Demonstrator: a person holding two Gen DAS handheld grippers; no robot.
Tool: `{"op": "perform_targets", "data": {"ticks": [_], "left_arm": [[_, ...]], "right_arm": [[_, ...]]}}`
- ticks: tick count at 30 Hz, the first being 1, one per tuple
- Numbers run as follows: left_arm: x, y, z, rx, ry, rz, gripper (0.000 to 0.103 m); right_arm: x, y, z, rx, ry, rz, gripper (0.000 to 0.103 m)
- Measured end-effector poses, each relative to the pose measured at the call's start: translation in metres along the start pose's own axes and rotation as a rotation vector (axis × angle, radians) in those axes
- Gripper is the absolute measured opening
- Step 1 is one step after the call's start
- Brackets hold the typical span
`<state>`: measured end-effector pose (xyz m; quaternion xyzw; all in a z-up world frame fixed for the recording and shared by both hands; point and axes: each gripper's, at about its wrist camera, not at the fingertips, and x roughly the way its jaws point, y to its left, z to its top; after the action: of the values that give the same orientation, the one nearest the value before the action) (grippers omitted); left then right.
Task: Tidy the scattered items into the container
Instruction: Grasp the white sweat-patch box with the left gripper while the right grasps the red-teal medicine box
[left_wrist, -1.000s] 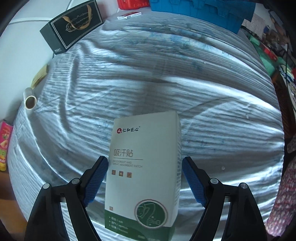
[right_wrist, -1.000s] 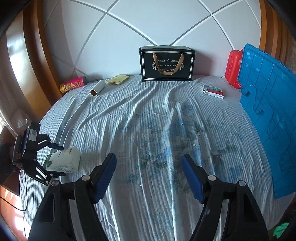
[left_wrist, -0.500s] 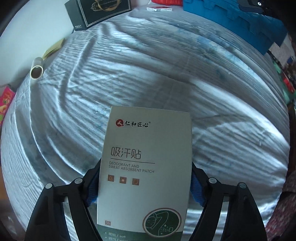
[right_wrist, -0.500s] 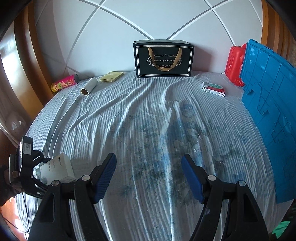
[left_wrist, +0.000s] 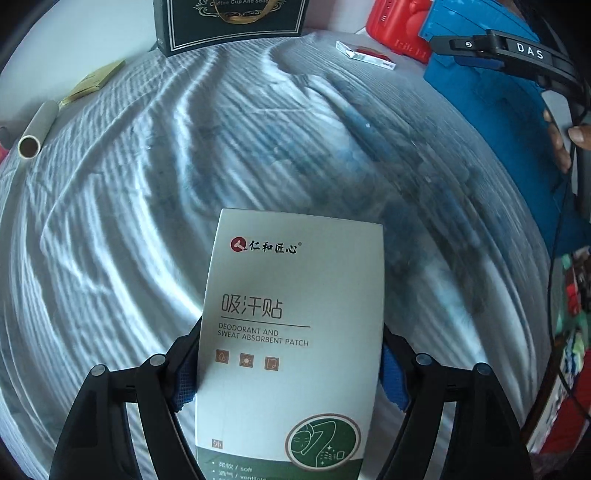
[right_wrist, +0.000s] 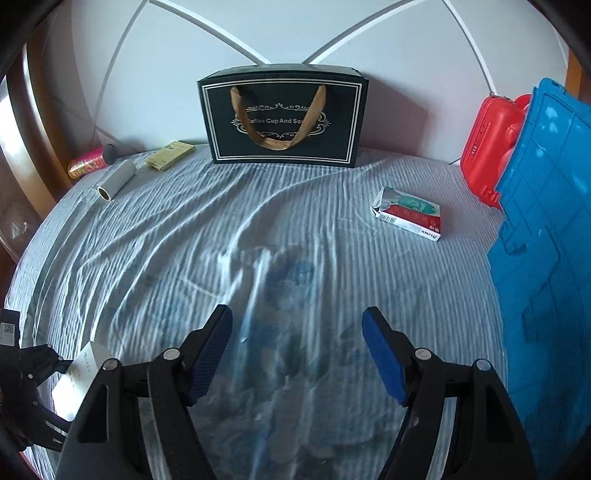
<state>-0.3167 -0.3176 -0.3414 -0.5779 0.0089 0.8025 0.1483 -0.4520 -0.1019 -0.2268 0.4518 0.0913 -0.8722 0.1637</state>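
Gripping patch box (left_wrist: 291, 332) — left gripper (left_wrist: 290, 369), blue crate (right_wrist: 546, 258) apart

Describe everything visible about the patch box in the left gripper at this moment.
The patch box is a flat white carton, seemingly cardboard, with a dark green band at its near end, a red logo, Chinese characters, "DEODORANT AND SWEAT ABSORBENT PATCH", three small orange icons and a round green emblem. It looks closed and undented. The left gripper clamps its long edges between blue pads, printed face up, far end pointing across the striped bedsheet. The right wrist view shows only a corner.
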Motion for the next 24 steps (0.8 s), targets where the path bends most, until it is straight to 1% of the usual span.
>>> {"op": "perform_targets", "data": {"ticks": [4,6,7,9,11,13,14,20,24], "left_arm": [[0.020,-0.022,0.047,-0.060,-0.013,0.034,0.078],[0.029,-0.028,0.065,-0.082,-0.011,0.065,0.078],[0.034,-0.031,0.072,-0.091,-0.004,0.075,0.078],[0.040,-0.033,0.080,-0.105,0.000,0.087,0.078],[0.043,-0.034,0.085,-0.107,-0.003,0.100,0.078],[0.045,-0.035,0.086,-0.103,-0.008,0.122,0.078],[0.046,-0.036,0.087,-0.103,-0.008,0.129,0.078],[0.049,-0.040,0.086,-0.084,-0.015,0.145,0.079],[0.052,-0.042,0.089,-0.074,-0.019,0.143,0.080]], "right_arm": [[0.039,-0.053,0.038,-0.018,0.035,-0.010,0.072],[0.062,-0.076,0.054,-0.010,0.072,-0.028,0.072],[0.072,-0.089,0.060,0.011,0.083,-0.023,0.072],[0.090,-0.113,0.074,0.053,0.096,-0.010,0.072],[0.107,-0.136,0.089,0.097,0.087,0.007,0.072],[0.127,-0.158,0.105,0.159,0.085,0.041,0.072],[0.139,-0.168,0.113,0.189,0.098,0.059,0.072],[0.165,-0.173,0.115,0.193,0.163,0.117,0.072],[0.182,-0.176,0.117,0.195,0.207,0.155,0.072]]}}
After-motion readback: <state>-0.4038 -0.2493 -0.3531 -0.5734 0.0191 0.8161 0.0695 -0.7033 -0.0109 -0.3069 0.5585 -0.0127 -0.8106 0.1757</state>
